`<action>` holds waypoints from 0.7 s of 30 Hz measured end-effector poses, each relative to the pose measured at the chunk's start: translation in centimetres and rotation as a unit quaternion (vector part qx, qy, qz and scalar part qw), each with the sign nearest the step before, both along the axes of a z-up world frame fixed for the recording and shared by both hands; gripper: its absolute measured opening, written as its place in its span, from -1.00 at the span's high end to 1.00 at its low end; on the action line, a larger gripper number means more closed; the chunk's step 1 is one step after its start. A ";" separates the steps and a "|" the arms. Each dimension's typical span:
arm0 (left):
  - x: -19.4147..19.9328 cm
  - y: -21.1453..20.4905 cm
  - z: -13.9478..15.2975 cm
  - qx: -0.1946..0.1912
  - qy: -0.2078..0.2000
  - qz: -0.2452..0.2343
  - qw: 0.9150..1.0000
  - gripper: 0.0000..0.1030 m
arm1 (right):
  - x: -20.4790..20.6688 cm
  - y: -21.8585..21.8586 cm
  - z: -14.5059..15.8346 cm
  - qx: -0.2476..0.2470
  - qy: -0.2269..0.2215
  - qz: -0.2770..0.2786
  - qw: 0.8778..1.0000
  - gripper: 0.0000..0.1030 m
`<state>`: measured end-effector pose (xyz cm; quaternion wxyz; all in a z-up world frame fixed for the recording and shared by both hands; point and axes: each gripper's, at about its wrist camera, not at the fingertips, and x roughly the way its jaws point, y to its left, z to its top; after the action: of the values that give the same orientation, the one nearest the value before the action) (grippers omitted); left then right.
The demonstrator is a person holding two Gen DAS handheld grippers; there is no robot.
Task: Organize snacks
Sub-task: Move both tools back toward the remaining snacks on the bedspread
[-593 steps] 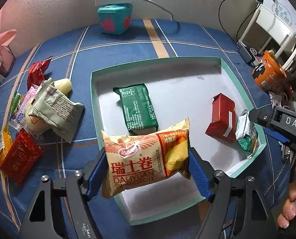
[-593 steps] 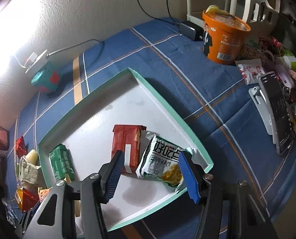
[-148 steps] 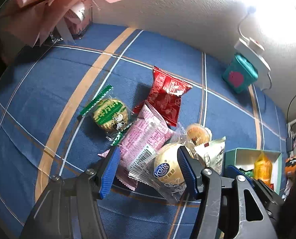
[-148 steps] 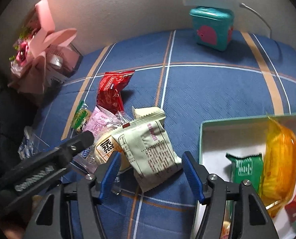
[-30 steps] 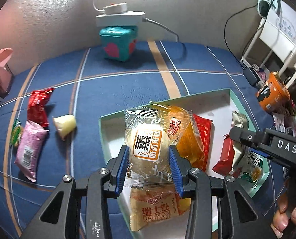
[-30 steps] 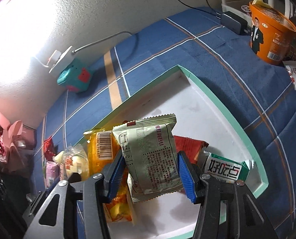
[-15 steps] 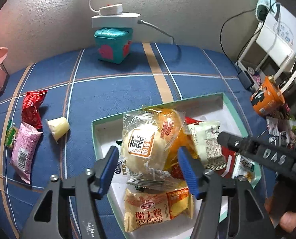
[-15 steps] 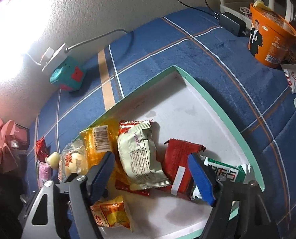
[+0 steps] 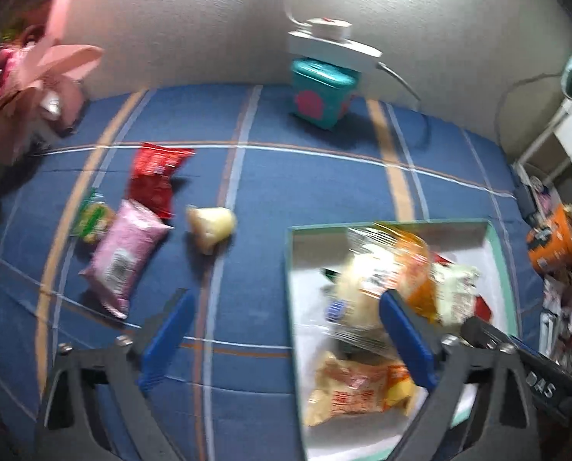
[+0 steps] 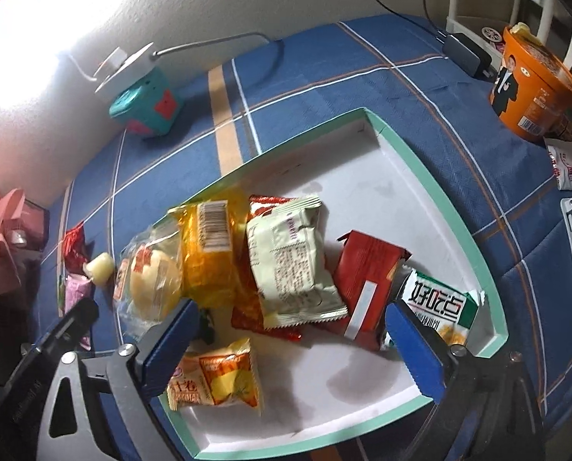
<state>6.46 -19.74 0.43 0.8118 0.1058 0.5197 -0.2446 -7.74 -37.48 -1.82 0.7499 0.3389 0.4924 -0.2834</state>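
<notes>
A green-rimmed white tray (image 10: 432,176) holds several snacks: a bun in clear wrap (image 10: 151,280), an orange pack (image 10: 209,246), a pale green pack (image 10: 290,265), a red pack (image 10: 366,284), a green-and-white pack (image 10: 439,303) and a yellow roll pack (image 10: 216,380). My right gripper (image 10: 290,349) is open and empty over the tray. My left gripper (image 9: 286,342) is open and empty, over the tray's left edge (image 9: 291,288). On the cloth to the left lie a pink pack (image 9: 126,253), a red pack (image 9: 153,178), a green candy (image 9: 92,219) and a pale jelly cup (image 9: 211,224).
A teal box (image 9: 322,92) with a white power strip stands by the wall. An orange noodle cup (image 10: 532,88) stands at the right. Pink wrapped flowers (image 9: 24,88) sit at the back left. A charger (image 10: 466,53) and clutter lie near the right edge.
Both grippers have let go of their packs, which now lie in the tray. My left gripper has swung left toward the loose snacks on the cloth. The right gripper has hardly moved.
</notes>
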 end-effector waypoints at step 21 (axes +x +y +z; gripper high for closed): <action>1.3 6.1 1.5 0.049 -0.053 0.059 0.996 -0.93 | 3.2 6.6 2.1 -0.054 0.013 0.075 0.996 -1.00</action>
<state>7.79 -13.69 1.91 0.8451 0.1276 0.4926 -0.1640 -4.50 -30.89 0.32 0.7796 0.2562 0.5103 -0.2571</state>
